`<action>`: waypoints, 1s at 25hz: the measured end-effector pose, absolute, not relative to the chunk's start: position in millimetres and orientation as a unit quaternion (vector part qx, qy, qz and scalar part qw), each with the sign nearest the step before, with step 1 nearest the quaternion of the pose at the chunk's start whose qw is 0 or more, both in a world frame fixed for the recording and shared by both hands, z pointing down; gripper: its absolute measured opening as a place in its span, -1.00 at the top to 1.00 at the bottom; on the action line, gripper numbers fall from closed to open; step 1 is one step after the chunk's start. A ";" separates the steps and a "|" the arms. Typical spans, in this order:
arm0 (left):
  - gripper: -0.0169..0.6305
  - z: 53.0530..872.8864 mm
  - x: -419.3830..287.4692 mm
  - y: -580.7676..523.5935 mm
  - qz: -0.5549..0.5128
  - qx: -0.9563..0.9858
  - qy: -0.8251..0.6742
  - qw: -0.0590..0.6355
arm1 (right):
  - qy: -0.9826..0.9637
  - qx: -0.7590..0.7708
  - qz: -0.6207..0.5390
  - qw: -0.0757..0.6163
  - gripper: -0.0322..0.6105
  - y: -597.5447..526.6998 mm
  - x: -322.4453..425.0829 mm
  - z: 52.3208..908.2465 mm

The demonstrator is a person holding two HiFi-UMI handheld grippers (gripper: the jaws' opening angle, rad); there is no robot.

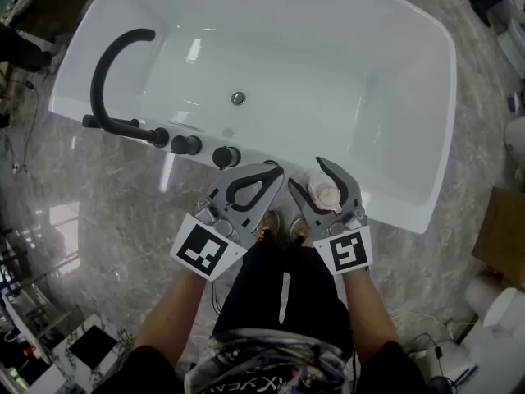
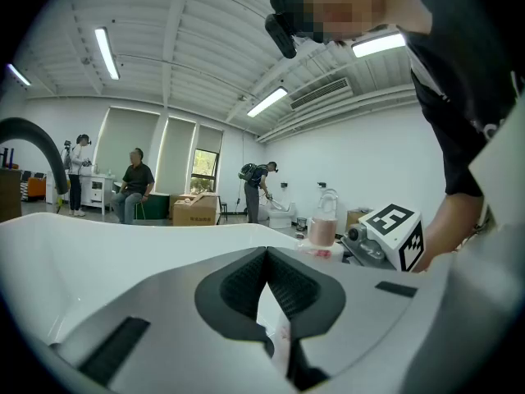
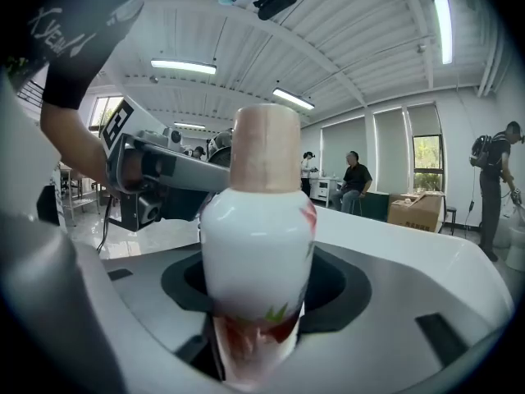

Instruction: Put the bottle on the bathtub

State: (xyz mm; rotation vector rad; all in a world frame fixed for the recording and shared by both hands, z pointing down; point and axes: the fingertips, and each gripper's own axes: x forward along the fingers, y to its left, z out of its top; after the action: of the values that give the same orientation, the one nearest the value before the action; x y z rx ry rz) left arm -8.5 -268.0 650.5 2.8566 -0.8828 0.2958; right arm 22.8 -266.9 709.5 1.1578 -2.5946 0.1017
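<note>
A white bottle with a pinkish cap and red-green print stands upright between the jaws of my right gripper, which is shut on it. In the head view it sits over the near rim of the white bathtub; whether its base touches the rim I cannot tell. The right gripper view shows the bottle filling the middle, clamped low by the right gripper. My left gripper hovers just left of it over the same rim, shut and holding nothing. From the left gripper view the bottle stands to the right.
A black curved faucet and black knobs sit on the tub's left near rim. A drain lies in the basin. Marble floor surrounds the tub, with a cardboard box at right. People are far off in the room.
</note>
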 end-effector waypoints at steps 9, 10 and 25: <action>0.91 632.1 -8.3 -261.4 0.102 0.949 -0.287 0.076 | -0.896 0.405 0.064 0.170 0.00 -257.3 34.3 708.8; 0.91 629.1 -8.1 -259.6 0.104 0.949 -0.287 0.076 | -0.895 0.407 0.068 0.171 -0.01 -254.5 36.8 706.9; 0.91 538.7 19.4 -227.3 0.103 0.948 -0.291 0.073 | -0.885 0.413 0.096 0.193 -0.08 -201.7 73.5 617.4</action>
State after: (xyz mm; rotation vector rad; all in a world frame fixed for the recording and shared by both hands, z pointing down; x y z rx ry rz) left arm 19.4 -227.3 538.7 2.8476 -0.8742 0.3094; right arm 73.5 -201.7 617.4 1.1590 -2.4820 0.2681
